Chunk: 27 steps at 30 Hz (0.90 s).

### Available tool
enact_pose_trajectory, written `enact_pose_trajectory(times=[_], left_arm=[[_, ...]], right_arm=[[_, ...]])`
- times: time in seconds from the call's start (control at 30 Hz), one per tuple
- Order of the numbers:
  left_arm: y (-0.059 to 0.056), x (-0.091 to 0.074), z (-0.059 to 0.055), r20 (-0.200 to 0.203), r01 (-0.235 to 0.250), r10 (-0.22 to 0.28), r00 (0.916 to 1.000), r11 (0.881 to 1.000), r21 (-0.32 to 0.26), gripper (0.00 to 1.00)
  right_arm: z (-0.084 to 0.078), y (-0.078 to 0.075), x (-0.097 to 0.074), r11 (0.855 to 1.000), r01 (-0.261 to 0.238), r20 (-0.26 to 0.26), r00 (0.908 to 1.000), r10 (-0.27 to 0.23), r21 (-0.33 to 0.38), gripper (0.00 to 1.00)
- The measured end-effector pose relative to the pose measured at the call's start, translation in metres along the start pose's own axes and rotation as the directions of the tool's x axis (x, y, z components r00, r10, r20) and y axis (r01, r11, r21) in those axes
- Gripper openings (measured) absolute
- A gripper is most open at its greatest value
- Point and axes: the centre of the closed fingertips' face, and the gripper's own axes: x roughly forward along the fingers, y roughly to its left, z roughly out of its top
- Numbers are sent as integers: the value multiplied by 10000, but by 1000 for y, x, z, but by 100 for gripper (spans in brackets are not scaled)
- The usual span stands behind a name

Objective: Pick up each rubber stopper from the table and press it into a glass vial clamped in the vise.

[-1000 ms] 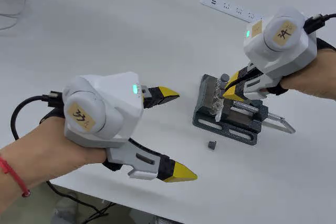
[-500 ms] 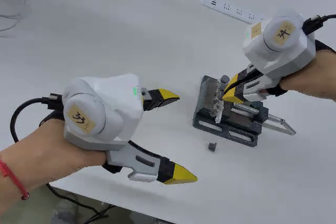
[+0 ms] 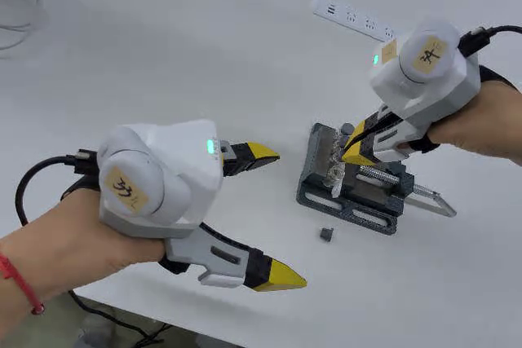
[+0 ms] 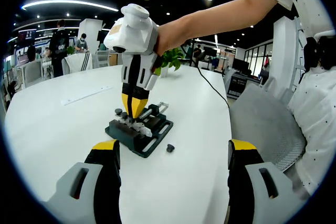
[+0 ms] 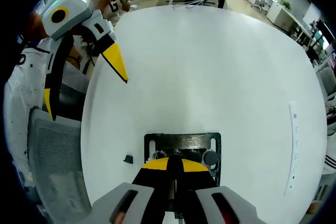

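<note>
Right gripper [image 3: 352, 152]: jaws clenched, tips down on the glass vials [image 3: 334, 170] in the vise [image 3: 347, 205], body steeper than a second ago | left gripper [image 3: 276, 213]: spread wide, idle, well apart from vise | rubber stopper [image 3: 327, 234]: unmoved, just beside vise base | pressing likely under way; one stopper pending

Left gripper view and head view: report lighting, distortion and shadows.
Left gripper view: fisheye curves the table edge; ceiling light strips glare against a dark room. Head view: soft even light, faint shadows beside the vise and loose stopper, no visible bending.
</note>
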Motion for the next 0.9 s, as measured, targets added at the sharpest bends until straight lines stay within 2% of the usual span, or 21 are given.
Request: enact_pose_trajectory(times=[0.23, 0.43, 0.8, 0.9], left_arm=[[0, 2, 3, 73, 15, -16, 10000, 10000, 40, 84], [0, 3, 3, 74, 8, -8, 10000, 10000, 37, 83], [-1, 3, 3, 119, -15, 14, 9999, 10000, 29, 83], [1, 1, 4, 165, -86, 87, 9998, 10000, -20, 83]], right_arm=[[1, 0, 1, 9998, 16, -255, 9997, -22, -222, 2], [0, -1, 1, 9999, -49, -366, 9993, 44, -140, 2], [3, 2, 3, 9989, -54, -697, 9976, 21, -469, 2], [2, 1, 3, 9995, -226, -697, 9973, 209, -232, 2]])
